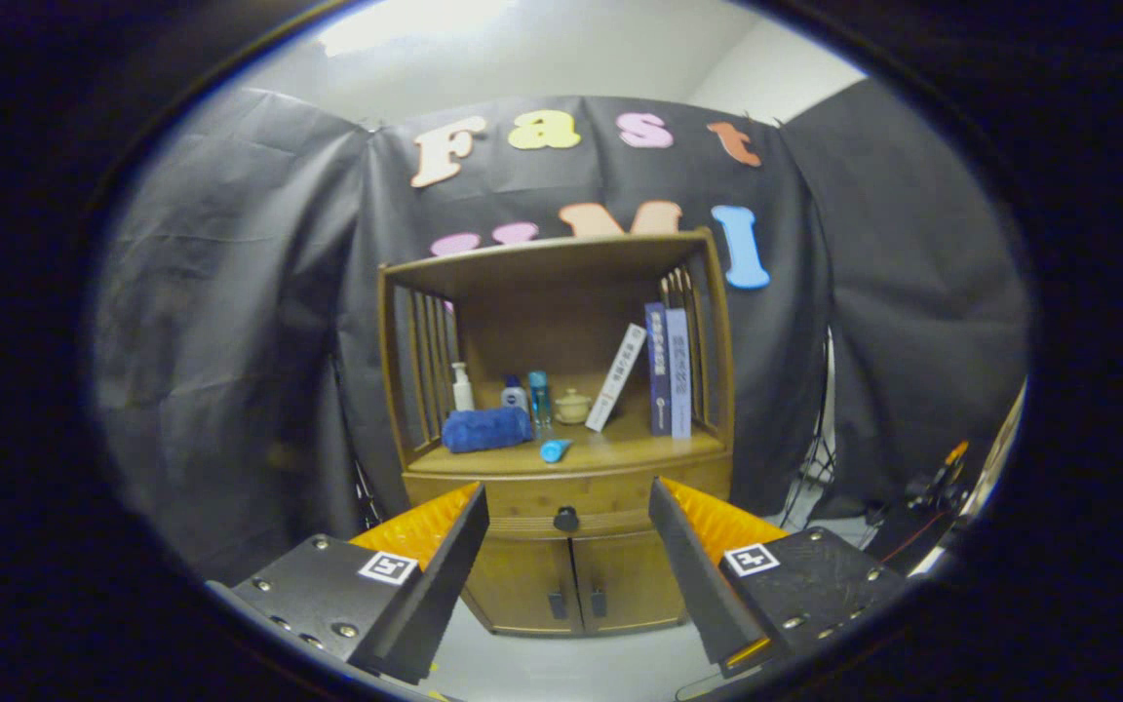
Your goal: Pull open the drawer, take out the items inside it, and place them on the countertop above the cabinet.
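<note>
Beyond your gripper [566, 546], jaws wide apart, the shut drawer's knob [566, 519] waits (book [616, 378] writing too blurry).

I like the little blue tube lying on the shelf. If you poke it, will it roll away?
Probably. The blue tube looks round and lies on its side near the countertop's front edge, so a nudge might roll it off. It looks small, likely light. The open gripper is well short of it.
</note>
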The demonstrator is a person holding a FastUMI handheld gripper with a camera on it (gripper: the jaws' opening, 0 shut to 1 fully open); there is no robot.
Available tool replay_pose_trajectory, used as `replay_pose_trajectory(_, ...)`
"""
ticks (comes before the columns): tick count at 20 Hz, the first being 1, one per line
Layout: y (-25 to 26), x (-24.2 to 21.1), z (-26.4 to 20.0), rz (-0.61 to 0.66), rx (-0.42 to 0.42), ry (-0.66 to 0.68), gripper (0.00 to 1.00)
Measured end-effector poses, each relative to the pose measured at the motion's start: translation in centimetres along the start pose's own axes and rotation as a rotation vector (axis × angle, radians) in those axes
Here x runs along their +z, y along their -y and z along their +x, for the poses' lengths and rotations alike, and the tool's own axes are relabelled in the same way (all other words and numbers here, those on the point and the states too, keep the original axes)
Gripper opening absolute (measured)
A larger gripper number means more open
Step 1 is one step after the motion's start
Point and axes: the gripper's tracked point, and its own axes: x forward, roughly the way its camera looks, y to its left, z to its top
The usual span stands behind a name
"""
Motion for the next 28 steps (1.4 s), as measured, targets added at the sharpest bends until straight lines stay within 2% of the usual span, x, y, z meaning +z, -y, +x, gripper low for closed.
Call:
replay_pose_trajectory(5, -3.1, 3.7, -2.8, -0.021, 0.027, 0.044, 0.98)
replay_pose_trajectory(9, -4.2, 3.1, -2.7, -0.047, 0.053, 0.034, 0.98)
replay_pose_trajectory(12, -4.6, 2.6, -2.7, -0.019, 0.06, 0.043, 0.98)
replay_pose_trajectory(19, -3.4, 2.7, -3.1, -0.038, 0.029, 0.079, 0.98)
replay_pose_trajectory(22, -1.5, 2.2, -3.0, -0.06, -0.03, 0.075, 0.98)
replay_pose_trajectory(26, -2.4, 1.9, -3.1, -0.018, 0.001, 0.067, 0.99)
replay_pose_trajectory(28, -1.9, 1.2, -3.1, -0.021, -0.013, 0.042, 0.99)
